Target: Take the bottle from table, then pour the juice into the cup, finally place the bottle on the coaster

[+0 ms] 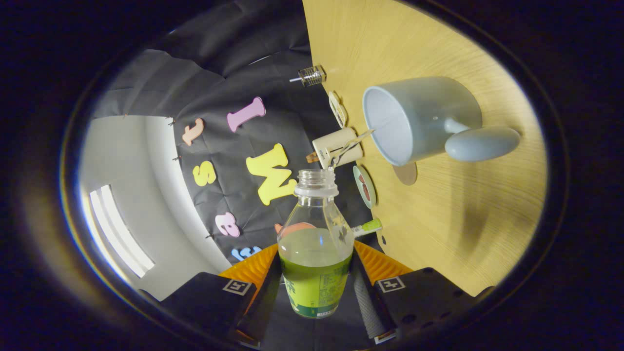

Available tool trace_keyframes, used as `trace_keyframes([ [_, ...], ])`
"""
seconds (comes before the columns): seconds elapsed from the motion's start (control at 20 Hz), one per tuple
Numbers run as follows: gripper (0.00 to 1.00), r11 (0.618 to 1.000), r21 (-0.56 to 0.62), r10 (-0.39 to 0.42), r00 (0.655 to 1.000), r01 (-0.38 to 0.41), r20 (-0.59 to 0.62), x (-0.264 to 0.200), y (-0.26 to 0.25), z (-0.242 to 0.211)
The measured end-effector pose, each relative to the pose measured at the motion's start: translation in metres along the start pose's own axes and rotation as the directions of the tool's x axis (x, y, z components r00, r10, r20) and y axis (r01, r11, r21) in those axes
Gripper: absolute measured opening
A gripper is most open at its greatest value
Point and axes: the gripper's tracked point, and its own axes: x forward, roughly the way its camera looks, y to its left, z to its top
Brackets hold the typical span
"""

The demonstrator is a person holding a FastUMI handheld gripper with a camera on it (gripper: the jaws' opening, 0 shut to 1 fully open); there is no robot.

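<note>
The claw (pixel 316 287) is clamped on the bottle (pixel 316 253), both fingers pressing its labelled lower body, one on each side. The bottle is uncapped and rolled well over relative to the surface (pixel 438 234), its open mouth directed toward the cup (pixel 419 119). A thin stream appears to run from the mouth toward the cup's rim. The cup stands on the surface ahead of the fingers, handle turned away from the bottle. A round brown disc (pixel 405 173), likely the coaster, lies just beside the cup's base.

Risks, as judged:
- The stream meets the cup close to its near rim; a slight drift would put juice on the surface.
- Much liquid remains; steeper tilt could cause a surge and overshoot.
- The grip sits low on a smooth bottle; rotation in the fingers is possible.
- The coaster lies close to the cup, so setting down may knock the cup.
</note>
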Motion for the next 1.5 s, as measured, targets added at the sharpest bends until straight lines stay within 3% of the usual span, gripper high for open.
trace_keyframes([
  [1.05,0.78,0.976,0.157,0.159,0.986,-0.151,-0.042,-0.001,0.071,-0.015],
  [1.3,0.78,0.96,0.233,0.165,0.986,-0.158,-0.01,-0.001,0.074,-0.004],
  [1.5,0.78,0.913,0.33,0.247,0.969,-0.239,0.018,-0.006,0.088,0.002],
])
